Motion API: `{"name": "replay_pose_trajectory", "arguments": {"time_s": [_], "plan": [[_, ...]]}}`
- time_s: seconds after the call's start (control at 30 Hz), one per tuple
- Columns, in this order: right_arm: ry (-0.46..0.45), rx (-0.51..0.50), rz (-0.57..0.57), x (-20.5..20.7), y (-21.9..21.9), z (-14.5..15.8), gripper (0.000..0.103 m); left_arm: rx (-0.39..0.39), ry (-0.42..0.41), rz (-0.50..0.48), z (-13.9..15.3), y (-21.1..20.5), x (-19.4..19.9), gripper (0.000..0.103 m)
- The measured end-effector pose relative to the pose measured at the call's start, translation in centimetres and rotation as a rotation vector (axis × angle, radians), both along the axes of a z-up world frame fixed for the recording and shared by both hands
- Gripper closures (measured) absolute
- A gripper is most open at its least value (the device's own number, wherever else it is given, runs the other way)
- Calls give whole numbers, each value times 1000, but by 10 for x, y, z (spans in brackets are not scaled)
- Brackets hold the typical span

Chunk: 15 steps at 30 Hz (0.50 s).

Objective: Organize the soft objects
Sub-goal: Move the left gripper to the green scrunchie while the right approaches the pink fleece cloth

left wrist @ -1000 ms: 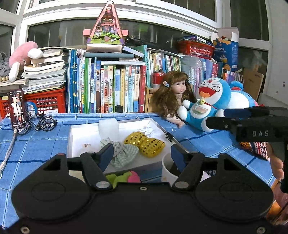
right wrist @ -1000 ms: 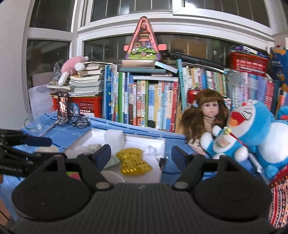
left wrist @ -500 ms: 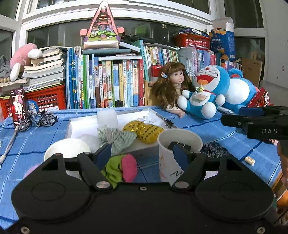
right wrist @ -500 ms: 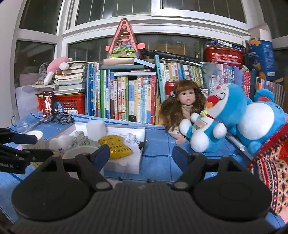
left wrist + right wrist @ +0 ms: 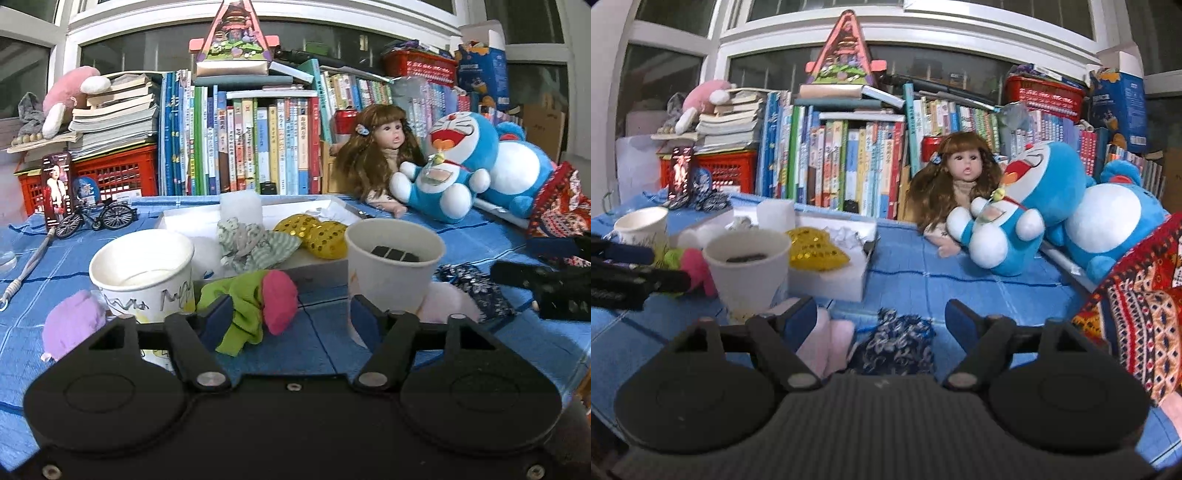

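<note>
Left hand-held gripper (image 5: 291,319): jaws apart, just been closing, green-and-pink fabric scrunchie (image 5: 255,301) between, ungripped. Right hand-held gripper (image 5: 881,319): wide, over dark blue floral scrunchie (image 5: 895,343).

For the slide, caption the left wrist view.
Open left tool over a green-and-pink scrunchie, between two paper cups on a blue tablecloth.

Nothing can be read: the book spines (image 5: 258,144) and the blue box (image 5: 480,74) show print too small.
</note>
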State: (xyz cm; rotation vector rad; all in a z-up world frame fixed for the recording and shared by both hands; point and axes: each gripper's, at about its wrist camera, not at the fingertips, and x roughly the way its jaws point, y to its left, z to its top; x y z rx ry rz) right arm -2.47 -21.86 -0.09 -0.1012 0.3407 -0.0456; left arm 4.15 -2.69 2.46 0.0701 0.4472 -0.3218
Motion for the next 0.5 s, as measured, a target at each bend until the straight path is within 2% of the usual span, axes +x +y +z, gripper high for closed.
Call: {"name": "replay_pose_trajectory", "arguments": {"time_s": [0.27,0.5], "plan": [[29,-40,72,-4,20,-16,29,3,-11,36,-9,-8,15,52],[52,-94,143,0,39,-27,31,13,-18,84,-14,-15,30,52]]}}
